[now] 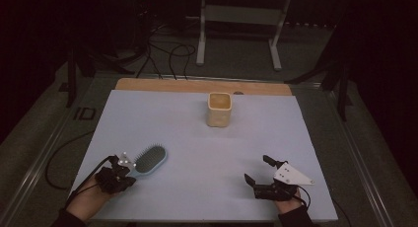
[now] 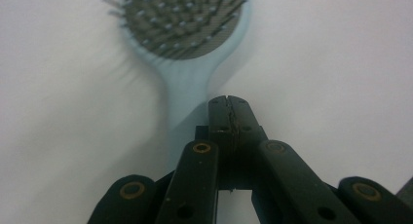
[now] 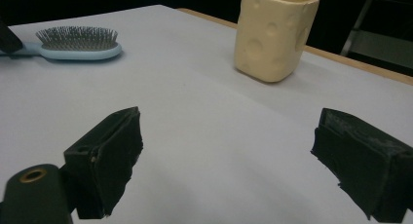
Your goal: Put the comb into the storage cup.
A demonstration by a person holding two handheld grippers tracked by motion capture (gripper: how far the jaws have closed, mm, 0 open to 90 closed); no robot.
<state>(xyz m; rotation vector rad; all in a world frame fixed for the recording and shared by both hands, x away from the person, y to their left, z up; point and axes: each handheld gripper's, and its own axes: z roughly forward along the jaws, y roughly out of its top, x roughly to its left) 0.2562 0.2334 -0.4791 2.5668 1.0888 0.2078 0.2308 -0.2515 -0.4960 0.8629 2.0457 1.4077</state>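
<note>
A light blue hairbrush [image 1: 150, 159] with dark bristles lies bristles-up at the table's front left. Its handle points toward my left gripper [image 1: 123, 173]. In the left gripper view the two jaws of that gripper [image 2: 229, 101] are pressed together just above the brush's handle [image 2: 187, 95], with nothing between them. My right gripper [image 1: 257, 169] rests at the front right with its jaws wide apart and nothing in them [image 3: 229, 156]. A cream square cup [image 1: 219, 109] with round dimples stands upright at the back middle. The cup [image 3: 275, 34] and the hairbrush [image 3: 78, 44] also appear ahead of the right gripper.
A pale blue sheet [image 1: 197, 138] covers the table, with a wooden strip [image 1: 202, 86] along its far edge. Beyond it are a dark floor, cables and a white metal stand [image 1: 241, 19]. Open table surface lies between the brush, the cup and the right gripper.
</note>
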